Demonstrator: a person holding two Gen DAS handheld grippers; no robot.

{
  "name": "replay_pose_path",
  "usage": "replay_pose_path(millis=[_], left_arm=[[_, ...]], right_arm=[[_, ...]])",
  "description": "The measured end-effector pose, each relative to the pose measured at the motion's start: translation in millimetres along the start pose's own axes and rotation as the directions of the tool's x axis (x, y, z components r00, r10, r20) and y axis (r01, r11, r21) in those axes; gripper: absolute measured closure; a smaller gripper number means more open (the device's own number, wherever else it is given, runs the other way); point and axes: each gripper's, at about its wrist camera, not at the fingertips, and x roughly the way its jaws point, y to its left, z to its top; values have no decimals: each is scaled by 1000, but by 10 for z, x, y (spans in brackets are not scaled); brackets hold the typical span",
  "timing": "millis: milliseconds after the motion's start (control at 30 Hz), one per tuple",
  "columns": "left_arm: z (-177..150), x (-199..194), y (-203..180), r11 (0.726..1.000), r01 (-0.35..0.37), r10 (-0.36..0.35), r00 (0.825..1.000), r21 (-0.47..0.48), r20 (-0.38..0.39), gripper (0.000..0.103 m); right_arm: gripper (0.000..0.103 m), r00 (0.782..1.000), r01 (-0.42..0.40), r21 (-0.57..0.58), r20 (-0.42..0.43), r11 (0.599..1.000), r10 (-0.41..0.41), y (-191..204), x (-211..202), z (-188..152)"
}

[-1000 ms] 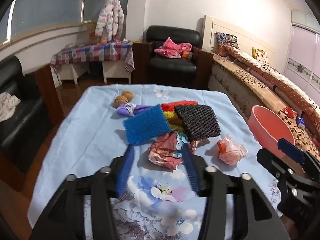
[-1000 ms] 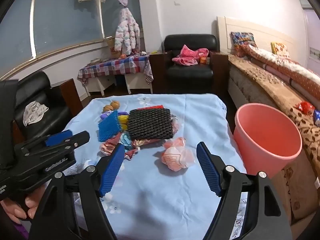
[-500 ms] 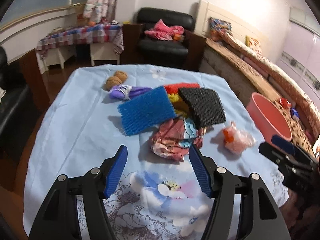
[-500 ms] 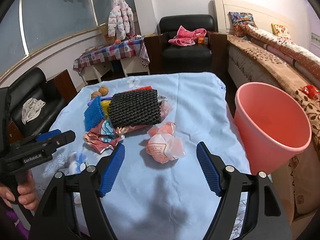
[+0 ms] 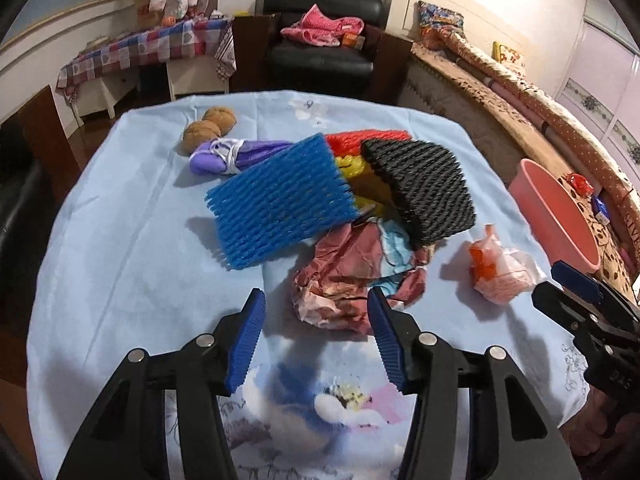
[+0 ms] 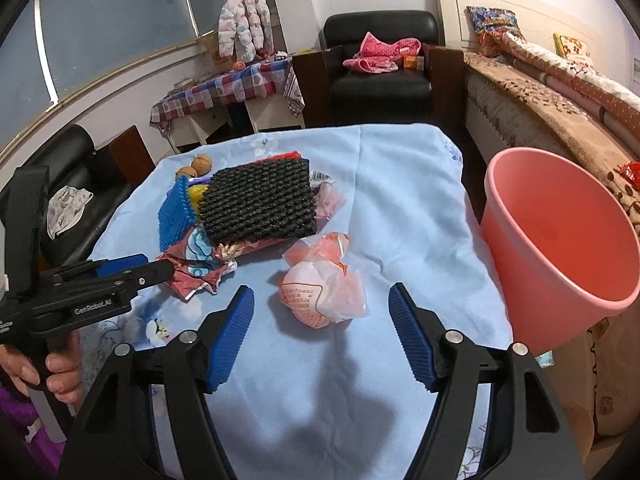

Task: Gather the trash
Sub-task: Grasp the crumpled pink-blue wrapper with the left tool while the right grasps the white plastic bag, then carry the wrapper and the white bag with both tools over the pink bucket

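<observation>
Lying on the light-blue flowered tablecloth (image 6: 400, 208), a knotted translucent orange-and-white plastic bag (image 6: 324, 284) is framed just ahead of the right gripper (image 6: 321, 302), between the lines of its blue ribbed pads but untouched; these jaws are spread wide, having just been narrowing slightly. A crumpled red-and-pale-blue foil wrapper (image 5: 352, 272) is seen just beyond the left gripper (image 5: 316, 304), whose jaws are also spread, its near edge level with the fingertips. A pink plastic bucket (image 6: 560, 240) is placed beside the table's right edge, well apart from the bag.
</observation>
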Motion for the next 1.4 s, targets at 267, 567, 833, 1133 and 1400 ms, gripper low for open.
replay_pose_path(millis=[267, 567, 833, 1133, 1400], left_arm=[[8, 115, -3, 999, 51, -50, 998, 16, -26, 70], [-82, -60, -33, 993, 90, -89, 996, 71, -24, 80], [-158, -317, 16, 992, 86, -86, 996, 89, -2, 80], [-202, -594, -9, 989, 90, -95, 995, 119, 40, 80], [-115, -765, -159, 985, 115, -126, 989, 131, 81, 80]], right_arm=[[33, 998, -14, 43, -58, 999, 17, -94, 169, 29], [33, 993, -46, 76, -102, 996, 53, -95, 307, 54], [60, 984, -92, 108, -144, 990, 107, -149, 343, 1], [66, 988, -116, 68, -95, 991, 122, -98, 105, -1], [66, 992, -117, 53, -35, 992, 119, -140, -132, -5]])
